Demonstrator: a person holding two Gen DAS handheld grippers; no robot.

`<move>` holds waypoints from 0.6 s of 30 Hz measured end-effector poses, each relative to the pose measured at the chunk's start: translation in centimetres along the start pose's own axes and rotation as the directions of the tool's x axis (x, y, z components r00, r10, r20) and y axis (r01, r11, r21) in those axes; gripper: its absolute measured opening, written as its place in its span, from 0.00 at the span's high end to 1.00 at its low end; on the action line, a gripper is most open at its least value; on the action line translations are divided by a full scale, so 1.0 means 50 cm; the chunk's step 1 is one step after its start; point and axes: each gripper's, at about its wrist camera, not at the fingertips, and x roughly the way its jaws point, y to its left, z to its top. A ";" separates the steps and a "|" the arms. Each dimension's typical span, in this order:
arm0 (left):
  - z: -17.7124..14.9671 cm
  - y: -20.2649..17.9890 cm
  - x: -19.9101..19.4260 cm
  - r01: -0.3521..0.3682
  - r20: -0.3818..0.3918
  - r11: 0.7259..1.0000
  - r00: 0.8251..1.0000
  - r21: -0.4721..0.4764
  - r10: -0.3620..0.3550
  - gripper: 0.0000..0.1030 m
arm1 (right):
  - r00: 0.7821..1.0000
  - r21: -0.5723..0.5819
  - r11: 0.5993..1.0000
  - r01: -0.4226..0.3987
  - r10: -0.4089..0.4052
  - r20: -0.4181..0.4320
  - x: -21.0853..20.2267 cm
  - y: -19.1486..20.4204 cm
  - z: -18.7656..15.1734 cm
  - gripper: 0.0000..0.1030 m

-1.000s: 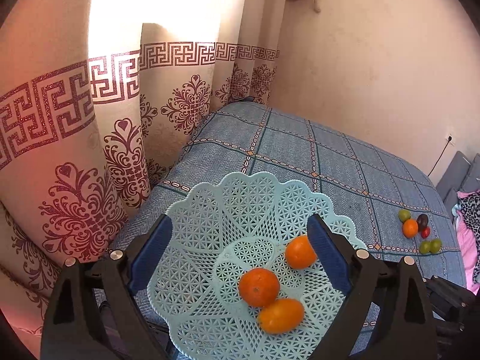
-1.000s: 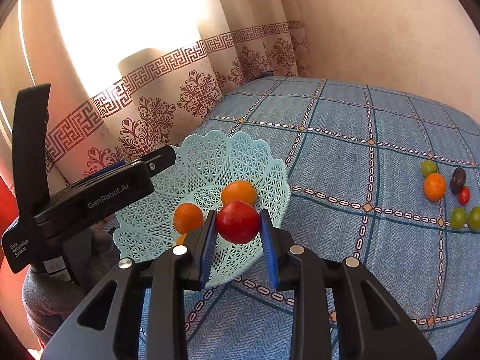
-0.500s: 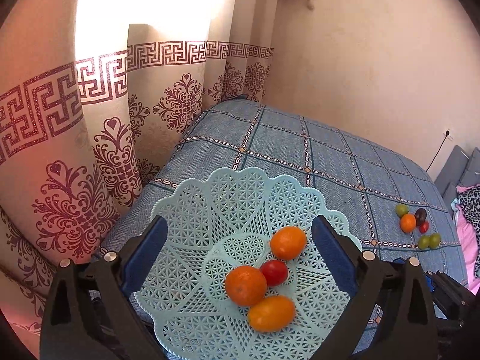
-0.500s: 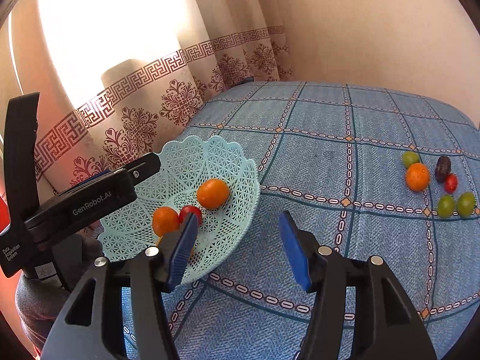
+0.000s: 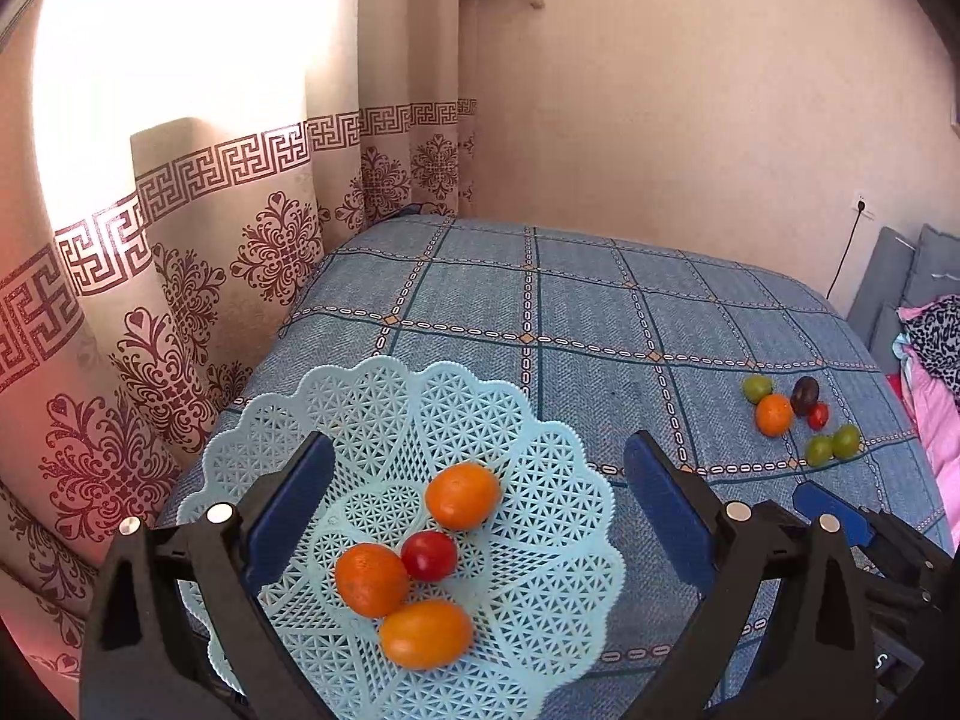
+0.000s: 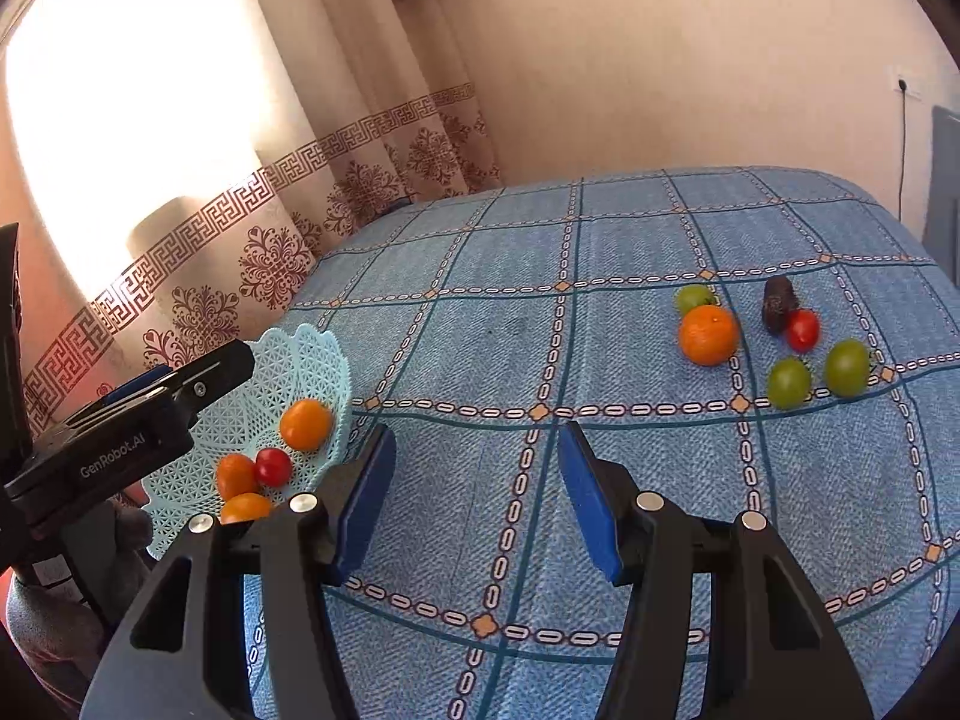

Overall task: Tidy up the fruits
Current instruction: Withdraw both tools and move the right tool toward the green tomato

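A pale blue lattice basket (image 5: 558, 468) sits at the bed's left corner, holding three orange fruits and a red tomato (image 5: 428, 554). My left gripper (image 5: 478, 444) hovers open above it, one finger on each side and nothing between them. In the right wrist view the basket (image 6: 324, 354) is at far left. My right gripper (image 6: 475, 435) stands open and empty over bare bedspread. Loose fruit lies at the right: an orange (image 6: 708, 334), a red tomato (image 6: 803, 329), a dark fruit (image 6: 778, 303) and three green ones, such as the green fruit (image 6: 789, 382).
The blue checked bedspread (image 6: 540, 312) covers the bed. A patterned curtain (image 5: 180, 312) hangs close along its left edge and a plain wall stands behind. Grey cushions (image 5: 918, 276) and pink cloth (image 5: 936, 396) lie off the right edge, under a wall socket with a cable.
My right gripper opened and let the red tomato drop into the basket. It then pulled back to the right, towards the loose fruit. The left gripper shifted only slightly.
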 end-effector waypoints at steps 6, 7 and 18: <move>0.005 -0.076 0.005 0.026 -0.004 0.998 1.000 0.058 -0.026 0.04 | 0.991 0.008 0.994 0.112 -0.112 0.080 -0.034 -0.084 0.004 0.33; 0.005 -0.089 0.008 0.032 -0.007 0.997 0.999 0.066 -0.032 0.04 | 0.989 0.015 0.992 0.125 -0.126 0.072 -0.036 -0.101 0.006 0.33; -0.005 -0.221 0.050 0.094 -0.052 0.986 0.995 0.141 -0.087 0.04 | 0.965 0.083 0.962 0.261 -0.261 -0.015 -0.026 -0.289 0.022 0.40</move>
